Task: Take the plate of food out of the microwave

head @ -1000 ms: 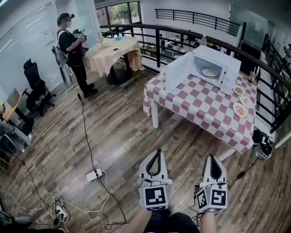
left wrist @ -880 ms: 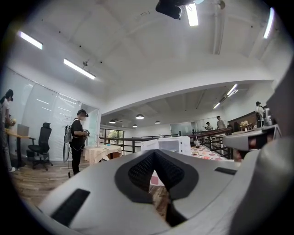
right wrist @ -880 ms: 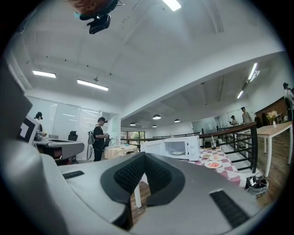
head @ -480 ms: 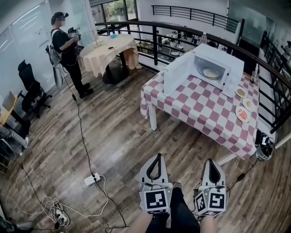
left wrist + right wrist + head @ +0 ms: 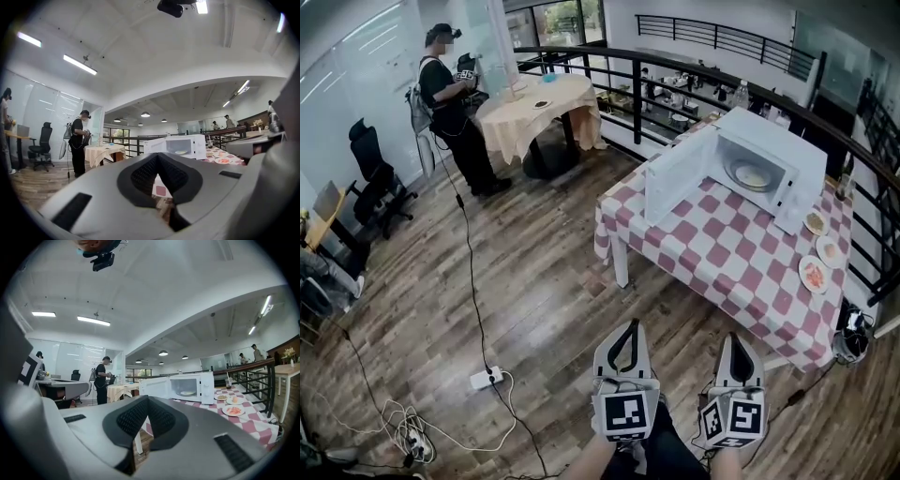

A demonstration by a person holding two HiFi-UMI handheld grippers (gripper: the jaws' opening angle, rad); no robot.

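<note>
Well apart from the table (image 5: 722, 258), the left gripper (image 5: 628, 328) and right gripper (image 5: 739, 339) hang side by side over the wooden floor (image 5: 534, 281), each with its jaws closed together and nothing between them. The plate of food (image 5: 753, 175) sits inside the microwave (image 5: 773, 131), which stands at the far side of the checked table with its door (image 5: 680, 178) swung open to the left, and three small plates (image 5: 813, 275) lie on the cloth just right of it. Far left, a person in black (image 5: 450, 103) stands beside a round table (image 5: 539, 108).
</note>
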